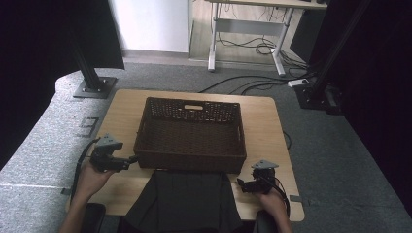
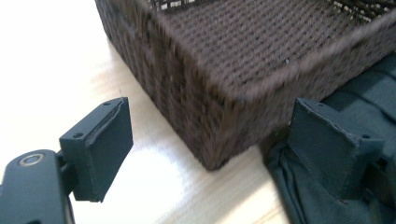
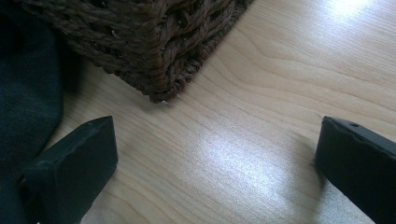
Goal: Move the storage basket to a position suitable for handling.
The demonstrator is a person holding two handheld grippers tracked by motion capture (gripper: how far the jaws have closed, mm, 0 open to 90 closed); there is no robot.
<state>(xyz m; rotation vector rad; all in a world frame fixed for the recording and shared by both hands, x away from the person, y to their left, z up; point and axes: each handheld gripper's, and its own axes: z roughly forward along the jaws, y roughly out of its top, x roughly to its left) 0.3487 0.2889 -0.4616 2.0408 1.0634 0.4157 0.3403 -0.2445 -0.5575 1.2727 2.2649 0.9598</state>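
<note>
Dark cloth (image 1: 183, 199) lies nearest, spread flat on the table (image 1: 124, 109) at the person's edge, its far hem tucked against or just under the near wall of the basket (image 1: 190, 133). Nothing of it is inside the basket yet, whose woven floor looks bare. My reading is that the work is at its start: the cloth is to be taken up, probably folded or lifted into the basket, and all of that is still left to do.

Left tongs (image 1: 131, 160) sit at the basket's near left corner, released; in the left gripper view (image 2: 205, 154) the jaws stand wide apart, one over bare wood, the other above the cloth's edge (image 2: 327, 196), with the basket's corner (image 2: 210, 116) between and beyond them. No pad presses on anything.

Right tongs (image 1: 241, 183) rest at the cloth's right side, near the basket's other near corner, also released; in the right gripper view (image 3: 215, 158) the jaws are wide, with only table grain between them and the cloth (image 3: 28, 93) dark at one side.

As for the cloth itself: black or very dark grey, matte, thin and limp, lying mostly smooth with a few soft folds bunched where it meets the basket. It looks like a garment, though which kind I cannot tell.
</note>
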